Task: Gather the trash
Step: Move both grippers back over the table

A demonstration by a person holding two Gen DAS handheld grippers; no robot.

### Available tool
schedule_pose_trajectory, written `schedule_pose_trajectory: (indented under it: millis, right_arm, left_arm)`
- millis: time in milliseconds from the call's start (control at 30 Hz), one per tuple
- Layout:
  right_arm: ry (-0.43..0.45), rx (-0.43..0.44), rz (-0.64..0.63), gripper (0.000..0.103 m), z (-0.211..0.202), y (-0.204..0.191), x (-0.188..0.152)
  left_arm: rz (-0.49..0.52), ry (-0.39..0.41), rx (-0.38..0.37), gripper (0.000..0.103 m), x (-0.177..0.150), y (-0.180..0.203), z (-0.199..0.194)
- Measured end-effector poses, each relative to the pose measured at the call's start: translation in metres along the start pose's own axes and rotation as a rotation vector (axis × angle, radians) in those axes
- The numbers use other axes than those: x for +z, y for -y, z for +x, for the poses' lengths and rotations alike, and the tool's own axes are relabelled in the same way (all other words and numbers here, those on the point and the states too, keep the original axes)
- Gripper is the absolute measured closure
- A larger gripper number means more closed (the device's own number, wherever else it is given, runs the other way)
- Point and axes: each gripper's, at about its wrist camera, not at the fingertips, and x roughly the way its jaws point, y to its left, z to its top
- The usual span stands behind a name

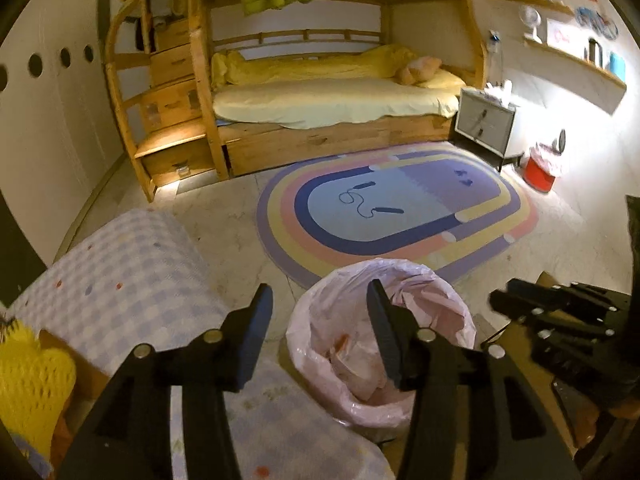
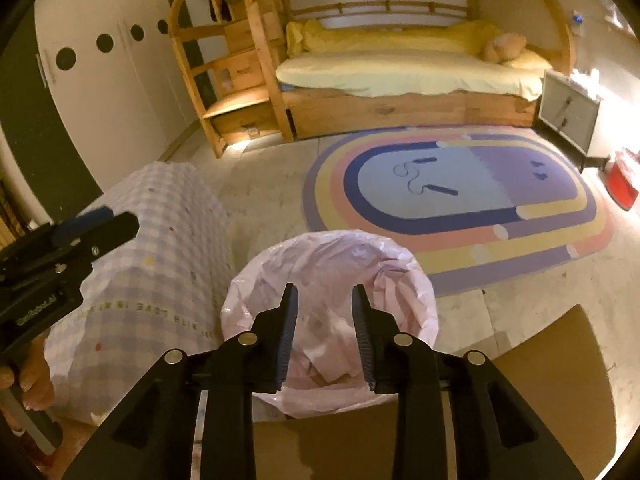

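Note:
A trash bin lined with a pink plastic bag (image 1: 380,344) stands on the floor just below both grippers; it also shows in the right wrist view (image 2: 328,276). Crumpled trash (image 1: 352,364) lies inside it. My left gripper (image 1: 320,300) is open and empty, its right finger over the bin's mouth. My right gripper (image 2: 325,300) is open and empty, held directly above the bin's opening. The right gripper shows at the right of the left wrist view (image 1: 504,298), and the left gripper shows at the left of the right wrist view (image 2: 116,224).
A checked purple-and-white cloth covers a table edge (image 1: 132,276) left of the bin. A brown cardboard sheet (image 2: 552,384) lies at the right. A rainbow rug (image 1: 392,208) with a skipping rope (image 1: 368,200), a bunk bed (image 1: 332,96), a nightstand (image 1: 484,120) and a red bin (image 1: 540,168) lie beyond.

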Motion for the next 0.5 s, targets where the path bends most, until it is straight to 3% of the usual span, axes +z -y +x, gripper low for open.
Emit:
schedule_pose_trajectory:
  millis: [267, 500]
  right_arm:
    - [0.104, 0.047, -0.043, 0.073, -0.068, -0.03, 0.003]
    - [0.14, 0.149, -0.163, 0.072, -0.101, -0.098, -0.002]
  left_arm:
    - [-0.04, 0.084, 0.036, 0.056, -0.016, -0.027, -0.076]
    - [-0.091, 0.147, 0.088, 0.056, -0.033, -0.058, -0.146]
